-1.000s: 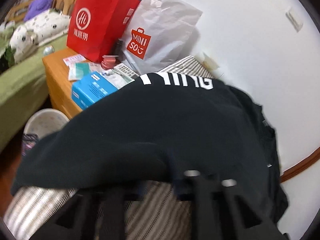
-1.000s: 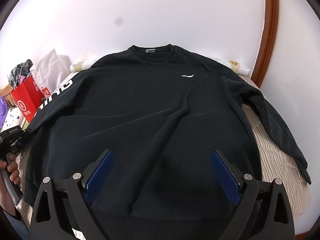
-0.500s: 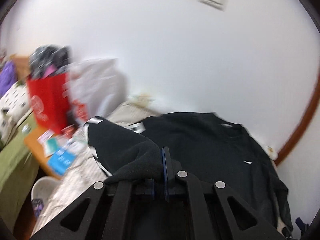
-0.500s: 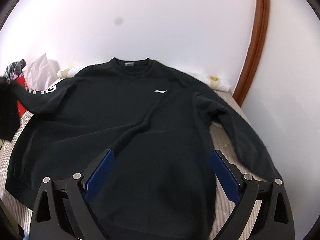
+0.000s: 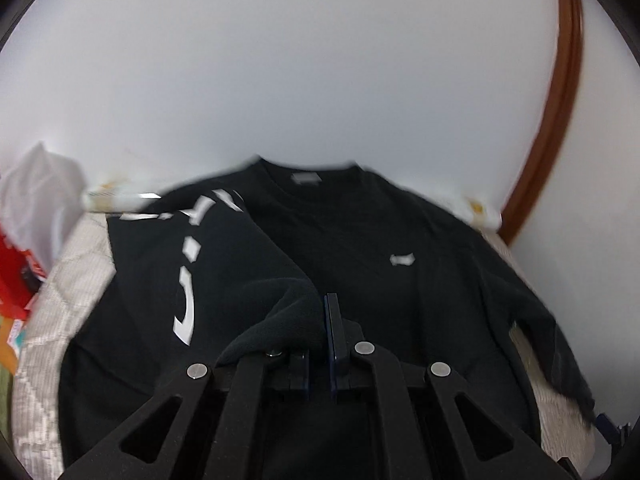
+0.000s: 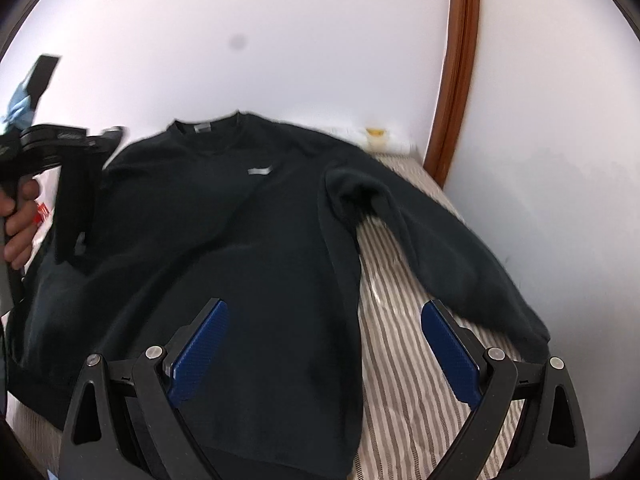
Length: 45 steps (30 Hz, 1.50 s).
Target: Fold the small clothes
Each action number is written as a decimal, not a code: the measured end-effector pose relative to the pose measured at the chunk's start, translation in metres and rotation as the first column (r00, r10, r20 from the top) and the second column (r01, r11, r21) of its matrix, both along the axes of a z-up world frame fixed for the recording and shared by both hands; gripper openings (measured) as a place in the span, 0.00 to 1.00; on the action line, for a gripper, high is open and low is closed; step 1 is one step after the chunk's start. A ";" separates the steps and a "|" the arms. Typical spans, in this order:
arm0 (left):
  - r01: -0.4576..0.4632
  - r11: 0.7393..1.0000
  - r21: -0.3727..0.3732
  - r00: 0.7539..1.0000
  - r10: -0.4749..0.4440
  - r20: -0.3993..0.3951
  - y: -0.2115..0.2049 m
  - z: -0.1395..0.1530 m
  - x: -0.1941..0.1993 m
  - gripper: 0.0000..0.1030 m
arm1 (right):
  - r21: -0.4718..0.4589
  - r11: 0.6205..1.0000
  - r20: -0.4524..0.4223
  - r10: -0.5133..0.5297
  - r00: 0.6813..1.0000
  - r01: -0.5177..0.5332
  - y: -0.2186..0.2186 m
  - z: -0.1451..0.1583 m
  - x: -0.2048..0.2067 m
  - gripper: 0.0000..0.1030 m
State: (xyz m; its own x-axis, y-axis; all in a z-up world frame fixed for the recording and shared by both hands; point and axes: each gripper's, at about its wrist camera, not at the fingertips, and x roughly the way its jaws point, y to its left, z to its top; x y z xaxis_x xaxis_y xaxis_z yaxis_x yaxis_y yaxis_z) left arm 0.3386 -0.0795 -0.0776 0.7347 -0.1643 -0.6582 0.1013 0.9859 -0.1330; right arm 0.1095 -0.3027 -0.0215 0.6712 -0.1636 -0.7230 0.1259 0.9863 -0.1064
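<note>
Striped bedding (image 6: 404,360) against white wall; black sweatshirt (image 6: 240,240) lies flat on it, chest up. Left gripper (image 5: 318,320) clamped on lettered sleeve (image 5: 224,256), lifted over the torso. Right gripper (image 6: 324,352) wide open above hem, holding nothing.

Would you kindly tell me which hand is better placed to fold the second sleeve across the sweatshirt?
Right, probably. The right tongs are open, with the spread-out sleeve just ahead of them. The left tongs are shut on the lettered sleeve.
</note>
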 end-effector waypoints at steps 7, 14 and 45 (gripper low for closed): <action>0.098 0.995 0.029 0.988 -0.094 -0.126 -0.027 -0.031 0.002 0.10 | -0.035 0.999 -0.029 -0.003 1.000 0.002 0.001 -0.010 0.004 0.93; 0.181 0.981 -0.066 0.979 -0.186 -0.081 0.001 -0.009 -0.051 0.53 | -0.060 0.997 0.009 0.041 0.999 -0.041 0.033 0.013 0.014 0.93; -0.131 0.991 -0.009 0.974 0.127 -0.189 0.244 -0.108 -0.164 0.71 | -0.119 0.894 -0.195 0.405 0.893 -0.431 0.317 -0.096 0.130 0.73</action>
State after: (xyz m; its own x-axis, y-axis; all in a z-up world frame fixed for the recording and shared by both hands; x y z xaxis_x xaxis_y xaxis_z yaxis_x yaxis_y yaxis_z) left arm 0.1748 0.1647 -0.1857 0.6144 -0.0922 -0.7836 -0.0550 0.9857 -0.1591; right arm 0.2395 0.0141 -0.1175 0.5785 -0.0124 -0.8156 -0.3262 0.9129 -0.2452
